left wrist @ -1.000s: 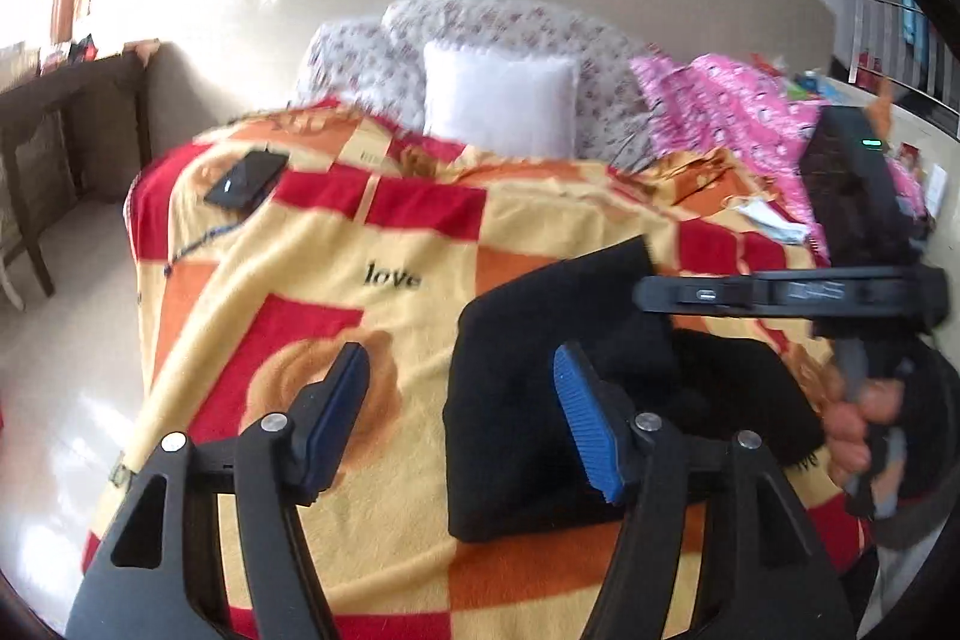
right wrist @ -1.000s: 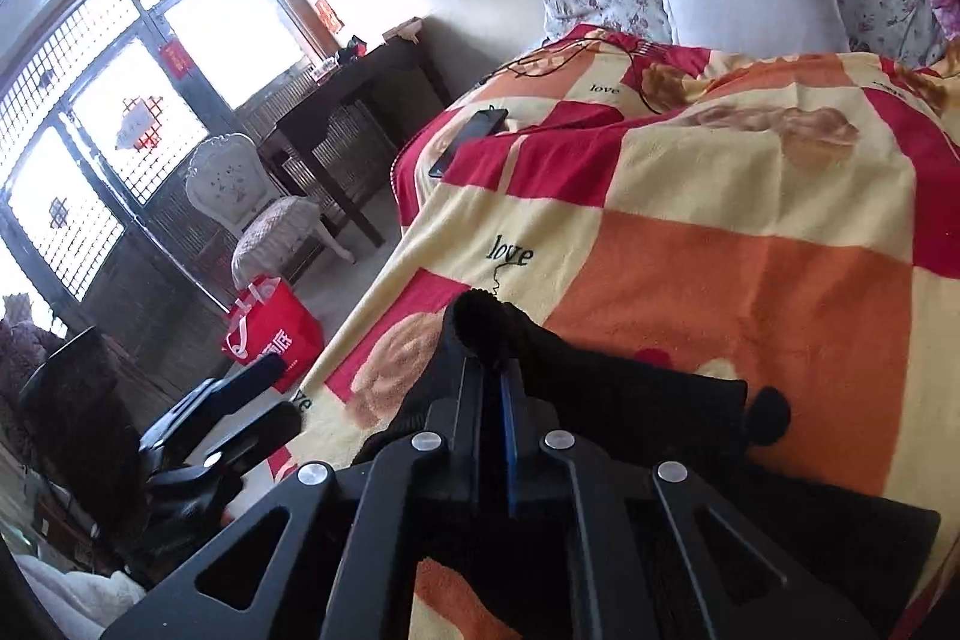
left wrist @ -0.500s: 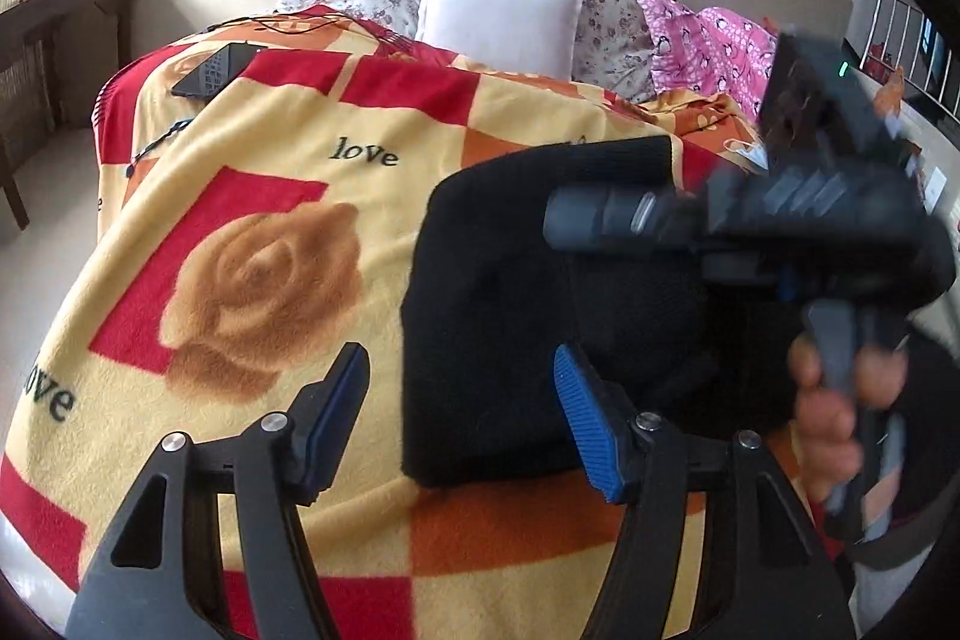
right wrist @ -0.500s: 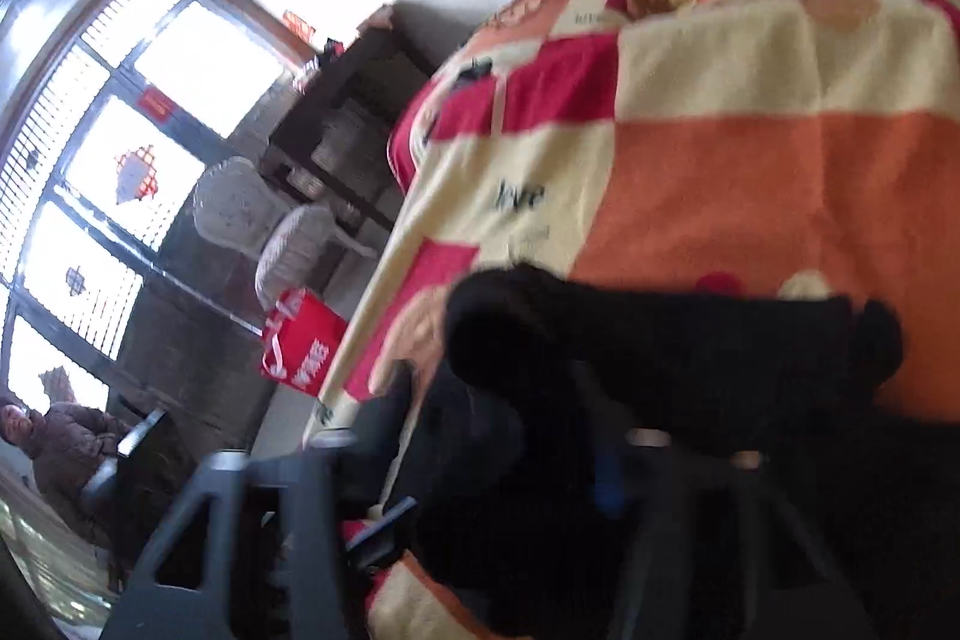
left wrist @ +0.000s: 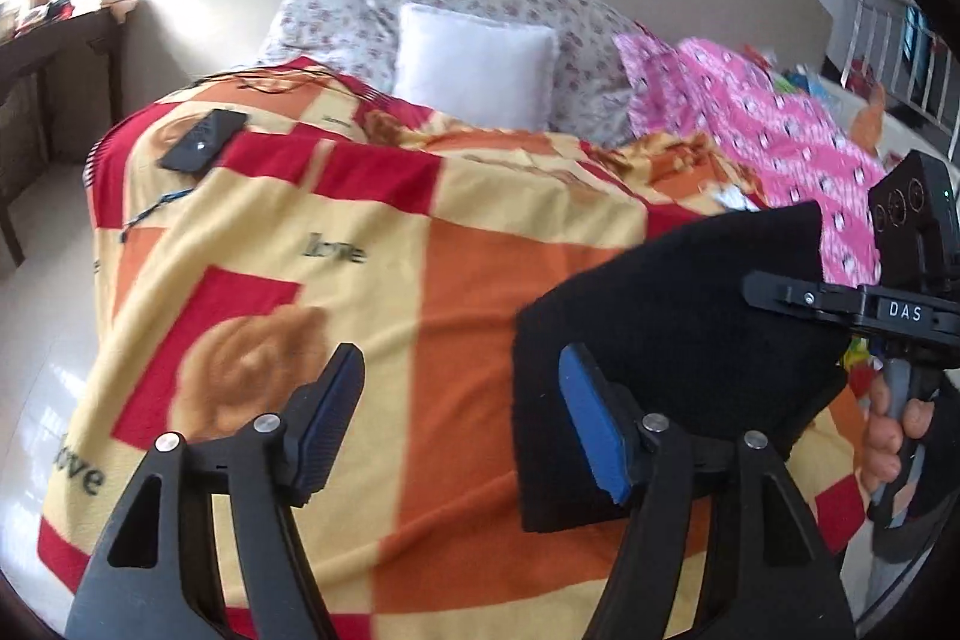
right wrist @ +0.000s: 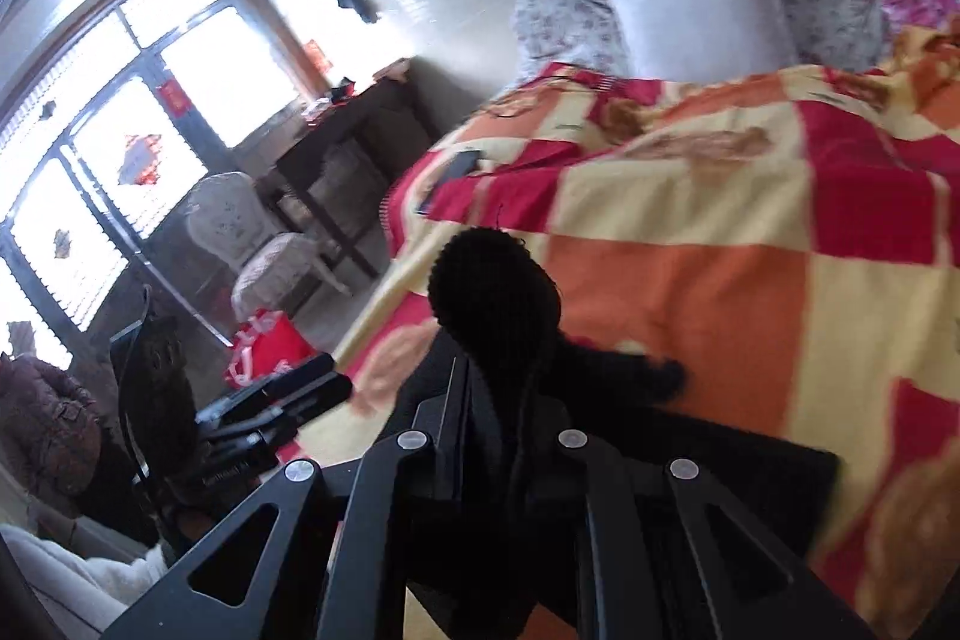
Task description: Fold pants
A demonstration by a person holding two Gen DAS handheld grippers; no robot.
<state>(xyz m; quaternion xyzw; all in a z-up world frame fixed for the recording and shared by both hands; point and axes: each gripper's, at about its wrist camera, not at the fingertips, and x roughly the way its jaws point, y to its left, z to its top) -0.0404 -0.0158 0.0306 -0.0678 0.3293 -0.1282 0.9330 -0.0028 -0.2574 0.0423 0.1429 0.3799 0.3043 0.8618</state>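
**Right gripper lifts a bunch of black pants**

Our right gripper (right wrist: 498,400) has its jaws pinched on a bunched fold of the black pants (left wrist: 672,340), having just closed further on the cloth; the fold stands up above the fingers. Our left gripper (left wrist: 462,424) is spread wide and has just opened a little more, with nothing between its blue pads (left wrist: 591,430). The pants lie folded on the checked blanket (left wrist: 468,292), beside the left gripper's right finger. Farther off sits a white pillow (left wrist: 474,73).
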